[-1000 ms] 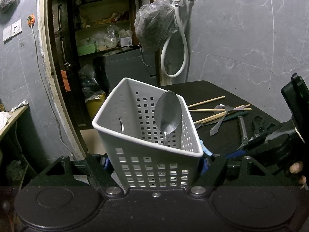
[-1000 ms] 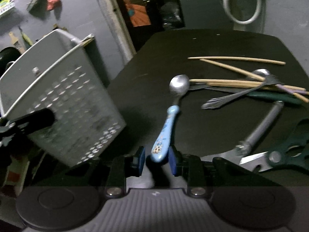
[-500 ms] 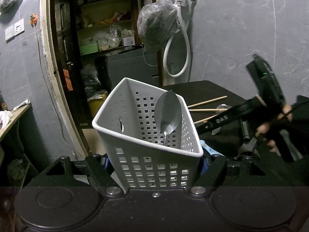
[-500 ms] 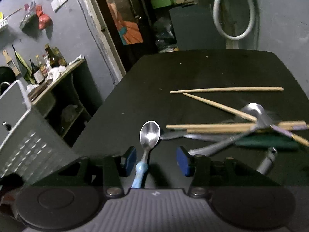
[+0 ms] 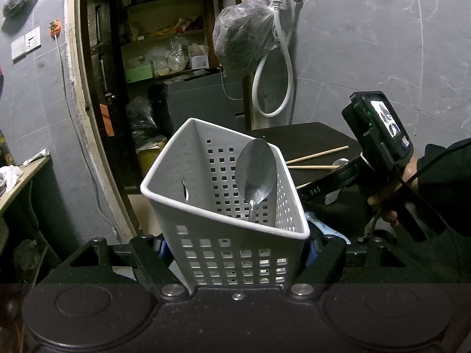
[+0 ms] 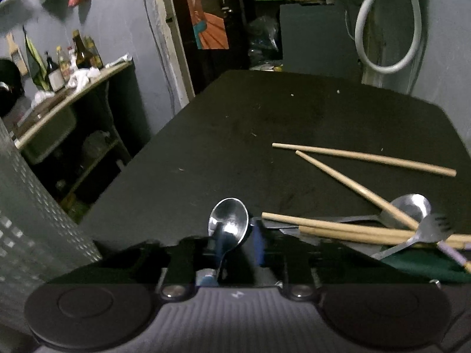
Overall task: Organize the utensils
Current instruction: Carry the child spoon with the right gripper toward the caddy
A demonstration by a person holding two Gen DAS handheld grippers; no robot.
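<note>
Chopsticks [image 6: 365, 157] lie crossed on the black desk [image 6: 265, 123] beside a fork [image 6: 424, 235] and a steel spoon [image 6: 409, 209]. Right gripper [image 6: 232, 244] fingers have just been closing around the small blue-handled spoon [image 6: 228, 220]. Left gripper [image 5: 235, 250] fingers clamp the white basket [image 5: 206, 206], where 1 large spoon [image 5: 256, 170] stands.

A white perforated plastic basket [image 5: 232, 229] stands tilted, and a large steel spoon [image 5: 255, 173] leans inside it, bowl upward. A small spoon with a steel bowl and light blue handle [image 6: 228, 229] points away over the black desk [image 6: 265, 123]. Four wooden chopsticks [image 6: 362, 156] lie loosely crossed at the right, over another steel spoon [image 6: 410, 207], a fork [image 6: 424, 234] and a dark green handle [image 6: 424, 264].
</note>
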